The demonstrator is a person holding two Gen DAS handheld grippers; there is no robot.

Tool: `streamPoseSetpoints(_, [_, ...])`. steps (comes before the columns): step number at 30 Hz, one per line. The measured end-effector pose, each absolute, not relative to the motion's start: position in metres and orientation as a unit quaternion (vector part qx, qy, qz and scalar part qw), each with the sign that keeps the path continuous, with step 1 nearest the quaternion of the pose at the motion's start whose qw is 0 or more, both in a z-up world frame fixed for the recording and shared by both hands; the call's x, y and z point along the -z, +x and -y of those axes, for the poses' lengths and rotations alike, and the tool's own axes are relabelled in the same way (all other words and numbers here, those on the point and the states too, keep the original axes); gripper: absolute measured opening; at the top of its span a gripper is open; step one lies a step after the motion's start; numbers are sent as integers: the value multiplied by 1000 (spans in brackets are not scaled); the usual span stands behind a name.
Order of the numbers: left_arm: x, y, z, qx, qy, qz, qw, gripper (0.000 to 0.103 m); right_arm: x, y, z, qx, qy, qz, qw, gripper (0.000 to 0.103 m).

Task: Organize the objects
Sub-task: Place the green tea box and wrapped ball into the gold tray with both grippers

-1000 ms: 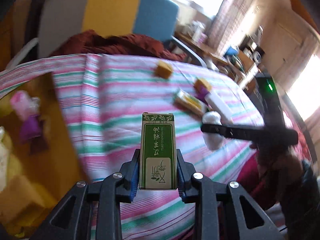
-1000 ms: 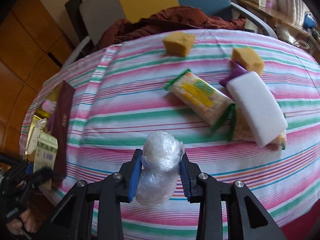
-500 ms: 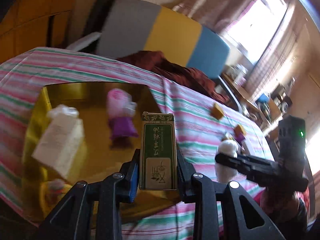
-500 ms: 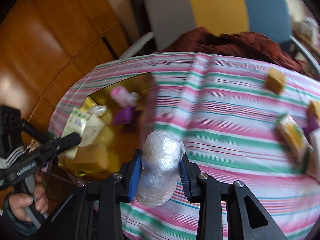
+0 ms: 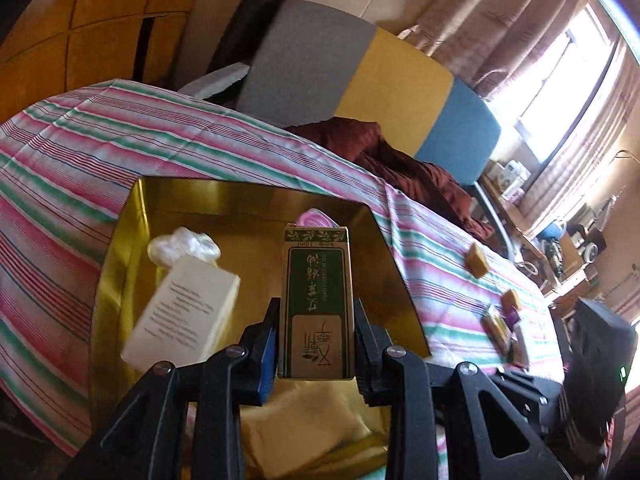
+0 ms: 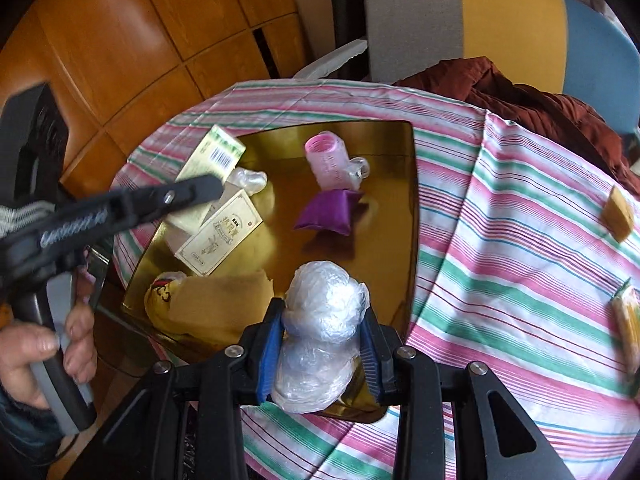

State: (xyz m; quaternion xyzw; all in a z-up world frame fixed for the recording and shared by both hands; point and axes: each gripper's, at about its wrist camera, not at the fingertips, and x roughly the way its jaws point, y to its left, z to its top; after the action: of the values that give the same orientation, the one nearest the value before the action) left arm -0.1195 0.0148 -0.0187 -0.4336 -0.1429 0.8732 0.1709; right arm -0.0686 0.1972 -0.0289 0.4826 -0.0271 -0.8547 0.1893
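Left gripper (image 5: 316, 356) clamps green box (image 5: 317, 304); right gripper (image 6: 322, 354) clamps plastic-wrapped bundle (image 6: 320, 328). Both over gold tray (image 6: 412, 200).
Risk: box released ahead hits white carton (image 5: 186, 316); bundle may roll.
Tray ahead holds pink bottle (image 6: 326, 160), purple pouch (image 6: 330, 212), yellow cloth (image 6: 216, 304).

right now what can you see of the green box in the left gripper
The green box is a slim, tall carton, apparently cardboard: dark green front panel with pale characters, a tan label panel and a leaf-pattern band at its far end. The left gripper is shut on it, blue pads pressing its long sides. It hangs above the gold tray, touching nothing else. The right wrist view shows its pale side with a barcode.
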Motion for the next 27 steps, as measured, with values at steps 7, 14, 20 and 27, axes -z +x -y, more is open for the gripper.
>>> streamPoseSetpoints(7, [17, -156, -14, -878, -437, 136, 141, 40, 38, -76, -188, 852, 490, 19, 183, 39])
streamPoseSetpoints(14, [20, -153, -21, -881, -442, 113, 126, 47, 44, -77, -184, 854, 490, 22, 174, 53])
streamPoseSetpoints(20, [21, -123, -22, -892, -429, 93, 107, 47, 48, -73, -185, 852, 492, 28, 174, 67])
streamPoseSetpoints(27, [11, -94, -26, -907, -404, 65, 97, 47, 45, -63, -181, 859, 483, 21, 167, 72])
